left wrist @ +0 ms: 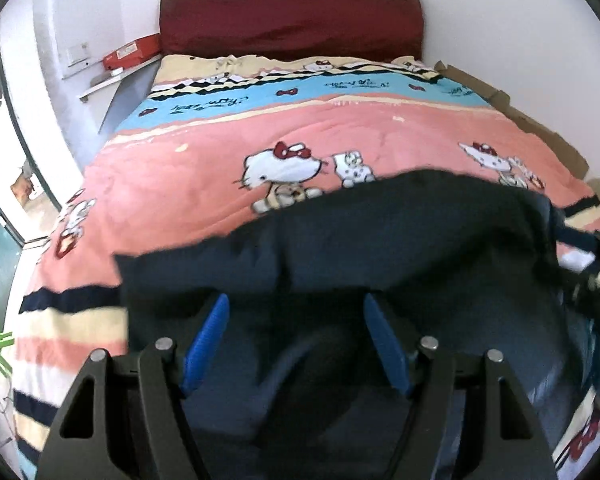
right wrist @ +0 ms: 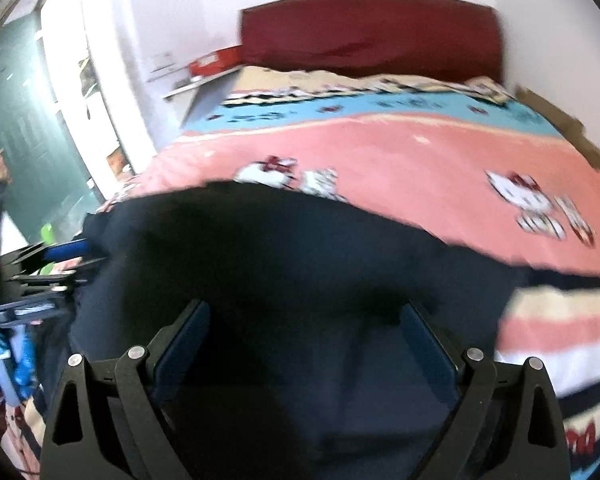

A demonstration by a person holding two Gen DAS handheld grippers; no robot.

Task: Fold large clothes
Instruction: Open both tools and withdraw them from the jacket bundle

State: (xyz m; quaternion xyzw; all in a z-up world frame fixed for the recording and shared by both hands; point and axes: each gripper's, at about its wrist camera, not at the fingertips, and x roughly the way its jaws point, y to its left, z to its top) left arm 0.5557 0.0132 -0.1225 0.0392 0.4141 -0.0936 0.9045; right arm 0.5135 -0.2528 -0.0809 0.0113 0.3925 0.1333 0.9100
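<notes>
Shoebox lettering [left wrist: 131, 54] in left view only.

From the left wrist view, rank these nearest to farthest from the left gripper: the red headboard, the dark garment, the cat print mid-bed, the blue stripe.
1. Dark garment, right at the left gripper, spread in front of its open jaws.
2. Cat print, mid-bed on the pink band just beyond the garment's edge.
3. Blue stripe, farther up the bed.
4. Red headboard, against the far wall.
</notes>
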